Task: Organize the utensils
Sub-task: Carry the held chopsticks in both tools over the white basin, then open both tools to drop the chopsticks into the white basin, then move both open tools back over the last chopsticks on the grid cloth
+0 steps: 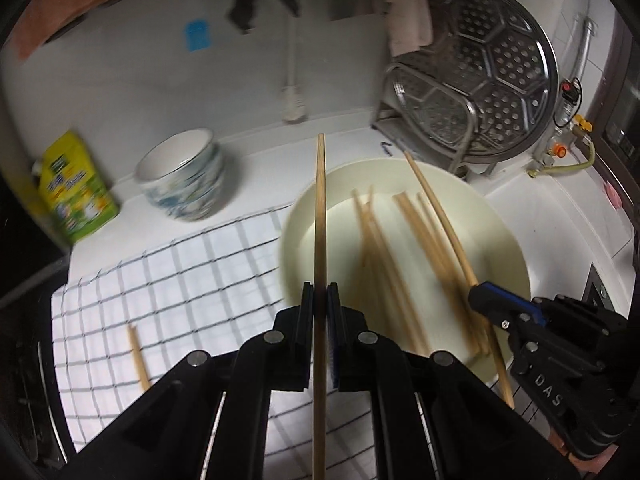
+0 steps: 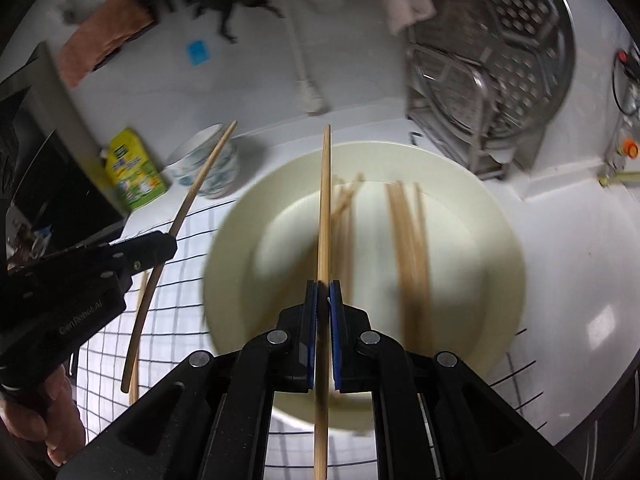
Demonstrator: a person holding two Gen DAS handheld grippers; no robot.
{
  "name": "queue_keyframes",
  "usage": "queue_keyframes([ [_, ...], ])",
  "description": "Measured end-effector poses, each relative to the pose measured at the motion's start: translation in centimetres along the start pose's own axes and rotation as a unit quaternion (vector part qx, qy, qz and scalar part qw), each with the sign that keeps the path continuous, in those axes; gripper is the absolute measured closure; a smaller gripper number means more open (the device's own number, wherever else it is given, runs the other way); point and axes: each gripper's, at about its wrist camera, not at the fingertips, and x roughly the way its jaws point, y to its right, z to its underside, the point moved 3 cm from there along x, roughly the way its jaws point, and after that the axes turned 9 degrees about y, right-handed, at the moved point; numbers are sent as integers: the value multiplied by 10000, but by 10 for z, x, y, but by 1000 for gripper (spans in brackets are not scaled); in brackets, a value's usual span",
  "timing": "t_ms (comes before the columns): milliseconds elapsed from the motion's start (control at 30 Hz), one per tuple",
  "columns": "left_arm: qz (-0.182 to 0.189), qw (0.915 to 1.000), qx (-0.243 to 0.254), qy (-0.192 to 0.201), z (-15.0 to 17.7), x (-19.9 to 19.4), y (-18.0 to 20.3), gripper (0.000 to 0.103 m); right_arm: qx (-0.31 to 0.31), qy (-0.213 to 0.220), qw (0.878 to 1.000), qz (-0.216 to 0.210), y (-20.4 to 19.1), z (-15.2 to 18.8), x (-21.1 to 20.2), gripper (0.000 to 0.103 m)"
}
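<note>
Bare checked cloth (image 1: 168,280) left of plate (image 1: 508,240) (bowl (image 1: 180,176) behind)

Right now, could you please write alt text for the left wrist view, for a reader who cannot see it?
The left gripper is shut on one wooden chopstick above a cream plate holding more chopsticks, while the right gripper grips another chopstick. A checked cloth and patterned bowl lie to the left.
</note>
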Motion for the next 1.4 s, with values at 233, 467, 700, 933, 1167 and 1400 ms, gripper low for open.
queue_keyframes([
  [233, -39, 9997, 224, -126, -13, 35, 32, 96, 143, -131, 9998, 30, 35, -6, 20, 97],
  [467, -20, 9986, 230, -472, -6, 71, 52, 95, 143, -427, 9990, 48, 53, -4, 48, 97],
  [700, -187, 9975, 156, -668, -5, 87, 53, 71, 220, -548, 9982, 52, 66, -3, 59, 86],
  [933, -425, 9983, 22, -405, -11, 68, 41, 43, 297, -409, 9987, 106, 73, -2, 45, 82],
  [1167, -433, 9983, -59, -378, -6, 46, 30, 38, 282, -362, 9989, 60, 62, 1, 31, 79],
  [1400, -493, 9983, -115, -300, 1, 17, 10, 36, 175, -303, 9994, -34, 37, 1, 12, 77],
])
